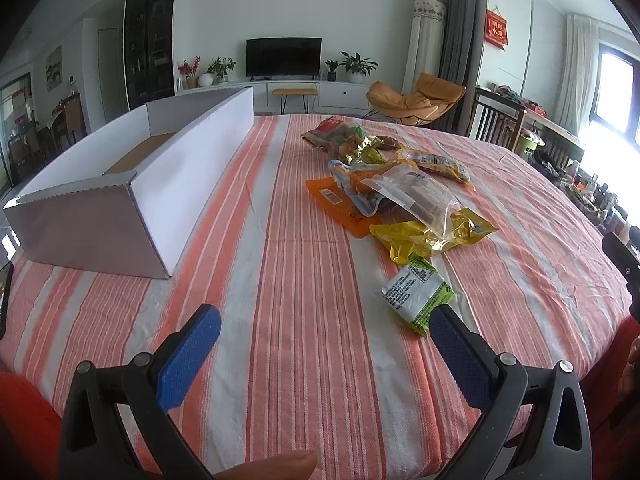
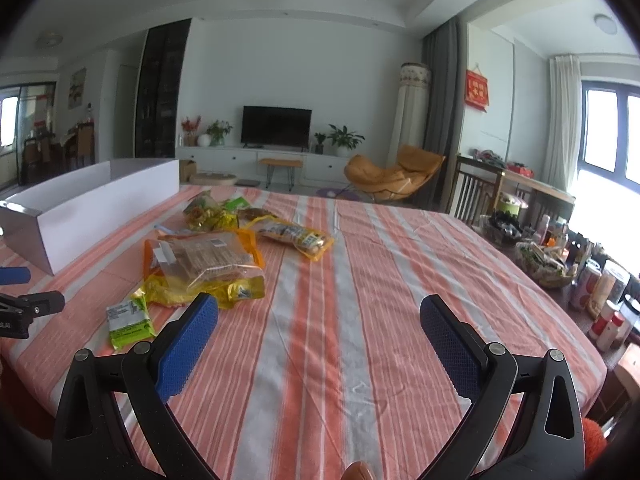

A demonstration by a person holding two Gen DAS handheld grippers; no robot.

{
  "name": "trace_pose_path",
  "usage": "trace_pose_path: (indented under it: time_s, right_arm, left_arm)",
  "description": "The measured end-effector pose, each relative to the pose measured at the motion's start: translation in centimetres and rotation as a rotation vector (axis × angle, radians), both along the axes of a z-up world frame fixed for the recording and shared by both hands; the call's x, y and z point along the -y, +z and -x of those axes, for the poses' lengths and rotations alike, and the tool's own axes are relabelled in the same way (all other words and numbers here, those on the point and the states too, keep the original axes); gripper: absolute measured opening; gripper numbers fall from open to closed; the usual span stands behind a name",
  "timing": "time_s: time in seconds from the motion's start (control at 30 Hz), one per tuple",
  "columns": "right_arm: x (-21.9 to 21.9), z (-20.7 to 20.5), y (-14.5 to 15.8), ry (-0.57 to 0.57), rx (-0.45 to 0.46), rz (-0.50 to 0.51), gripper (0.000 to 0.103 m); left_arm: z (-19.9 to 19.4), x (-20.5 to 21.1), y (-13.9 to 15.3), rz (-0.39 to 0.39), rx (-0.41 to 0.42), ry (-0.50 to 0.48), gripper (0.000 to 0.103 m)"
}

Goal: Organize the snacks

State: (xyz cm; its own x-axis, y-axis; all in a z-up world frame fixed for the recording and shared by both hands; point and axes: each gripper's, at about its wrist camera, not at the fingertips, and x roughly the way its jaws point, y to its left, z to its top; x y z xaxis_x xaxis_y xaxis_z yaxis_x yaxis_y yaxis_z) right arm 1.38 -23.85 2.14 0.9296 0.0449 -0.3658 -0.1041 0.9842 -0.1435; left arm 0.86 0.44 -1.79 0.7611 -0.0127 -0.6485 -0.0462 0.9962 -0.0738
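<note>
A: From the left wrist view, what do you see?

B: The left tongs [image 1: 324,334] are wide open and hold nothing. Just beside the right blue pad [image 1: 460,354] lies a small green and white packet [image 1: 416,298]. Farther ahead and to the right is the heap of snack bags [image 1: 400,192], and ahead to the left stands the long white box [image 1: 120,196], open at the top, on the striped cloth [image 1: 288,280].

A: And from the right wrist view?

B: The right tongs [image 2: 318,322] are also wide open and empty. The heap [image 2: 208,264] is ahead to the left, the small packet [image 2: 130,320] near the left pad [image 2: 188,344], the box [image 2: 100,196] far left.

A: How to begin well?

B: I think take the small packet first, because it lies apart. Pinch it at one edge, lift it clear of the cloth, then lower it inside the box walls.
</note>
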Motion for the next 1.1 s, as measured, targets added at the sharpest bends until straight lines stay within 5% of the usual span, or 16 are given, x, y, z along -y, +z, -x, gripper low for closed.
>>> trace_pose_path:
  time_s: [1.1]
  right_arm:
    - [-0.3,-0.5,-0.8,0.016,-0.039,-0.013,0.102]
  left_arm:
    - [-1.1,-0.2,-1.2,-0.038,-0.076,0.018,0.103]
